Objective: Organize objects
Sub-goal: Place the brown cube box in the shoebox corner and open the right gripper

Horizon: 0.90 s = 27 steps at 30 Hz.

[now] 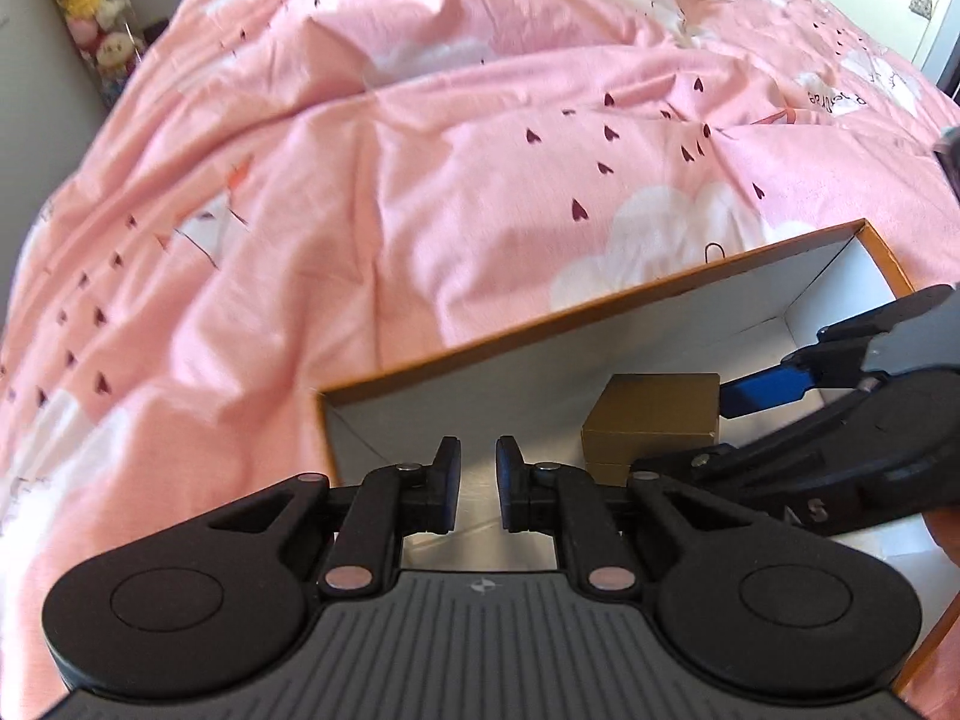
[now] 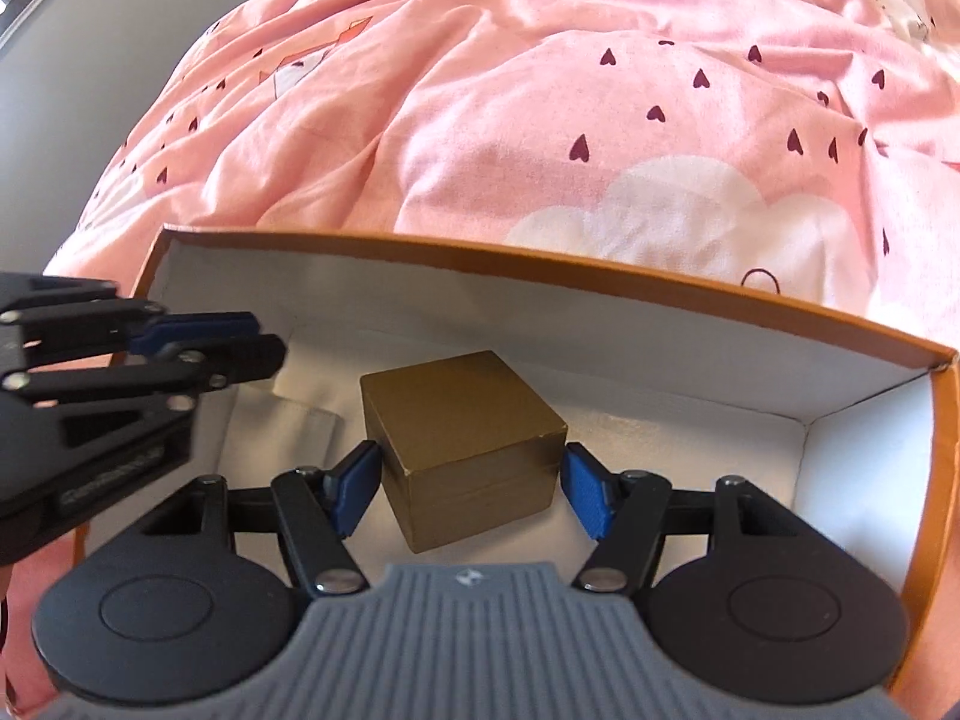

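Sitting between right tool (image 2: pixel 469 492) pads: gold box (image 2: pixel 465 438).

Your pink duvet (image 2: pixel 480 120), printed with dark hearts and white clouds, fills the upper frame; below, an orange-rimmed white box (image 2: pixel 600 282) holds a gold-brown cube (image 2: pixel 462 408).

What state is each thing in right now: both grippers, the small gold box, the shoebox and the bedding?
Left gripper: nearly shut, holding nothing.
Right gripper: open, fingers either side of the gold box, contact unclear.
Gold box: closed, resting inside the shoebox.
Shoebox: lidless, on the bed.
Pink duvet: rumpled.
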{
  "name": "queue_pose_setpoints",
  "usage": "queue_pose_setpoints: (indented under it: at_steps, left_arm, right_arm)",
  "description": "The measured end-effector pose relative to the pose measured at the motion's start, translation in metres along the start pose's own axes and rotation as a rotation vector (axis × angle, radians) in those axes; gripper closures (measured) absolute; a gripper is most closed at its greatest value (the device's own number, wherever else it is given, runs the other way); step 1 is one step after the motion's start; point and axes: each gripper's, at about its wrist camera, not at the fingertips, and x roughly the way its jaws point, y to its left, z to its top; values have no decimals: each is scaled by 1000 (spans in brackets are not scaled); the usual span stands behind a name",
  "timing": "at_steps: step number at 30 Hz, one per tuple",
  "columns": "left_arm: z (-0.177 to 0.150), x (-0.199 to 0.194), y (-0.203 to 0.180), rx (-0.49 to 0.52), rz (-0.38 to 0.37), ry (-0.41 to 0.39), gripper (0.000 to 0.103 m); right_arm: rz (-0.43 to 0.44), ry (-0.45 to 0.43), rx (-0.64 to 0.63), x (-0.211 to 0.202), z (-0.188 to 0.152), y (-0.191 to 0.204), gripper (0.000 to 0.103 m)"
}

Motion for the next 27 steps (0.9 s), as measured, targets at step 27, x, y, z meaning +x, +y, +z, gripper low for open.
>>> queue_pose_setpoints:
  at_steps: [27]
  left_arm:
    - [-18,-16,11,54,22,-32,80]
  right_arm:
    - [215,-23,214,26,27,29,63]
